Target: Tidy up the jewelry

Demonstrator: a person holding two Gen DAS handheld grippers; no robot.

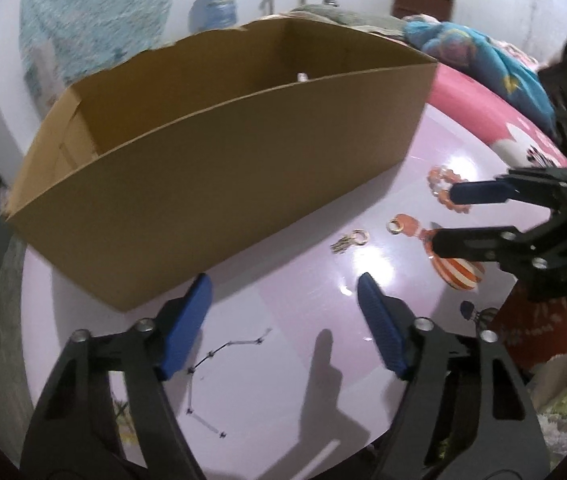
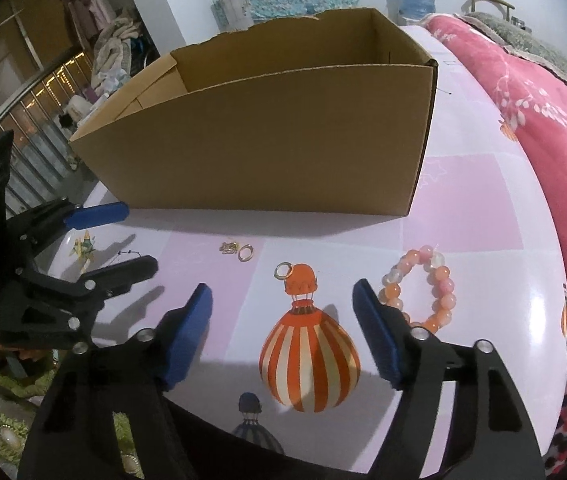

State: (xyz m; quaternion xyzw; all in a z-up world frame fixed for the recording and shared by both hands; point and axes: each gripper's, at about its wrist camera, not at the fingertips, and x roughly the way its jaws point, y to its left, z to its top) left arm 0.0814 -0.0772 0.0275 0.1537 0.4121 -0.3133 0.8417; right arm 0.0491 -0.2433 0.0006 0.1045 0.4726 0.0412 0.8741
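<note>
**Small, slippery pieces on a glossy cloth**

Pink glossy tablecloth point(image 2: 463, 220) carries everything, with a cardboard box point(image 2: 267, 140) at twelve o'clock. We hold the left gripper point(image 1: 283, 328) and right gripper point(image 2: 283, 332) both spread, nothing between the jaws. Our bead bracelet point(image 2: 419, 286) lies at one o'clock of the right gripper: light, stiff-beaded, likely to roll, so we'd pinch across one side. Two gold rings point(image 2: 245, 253) point(image 2: 282, 271) and a thin chain point(image 1: 203, 380) look flimsy and likely to slide
</note>
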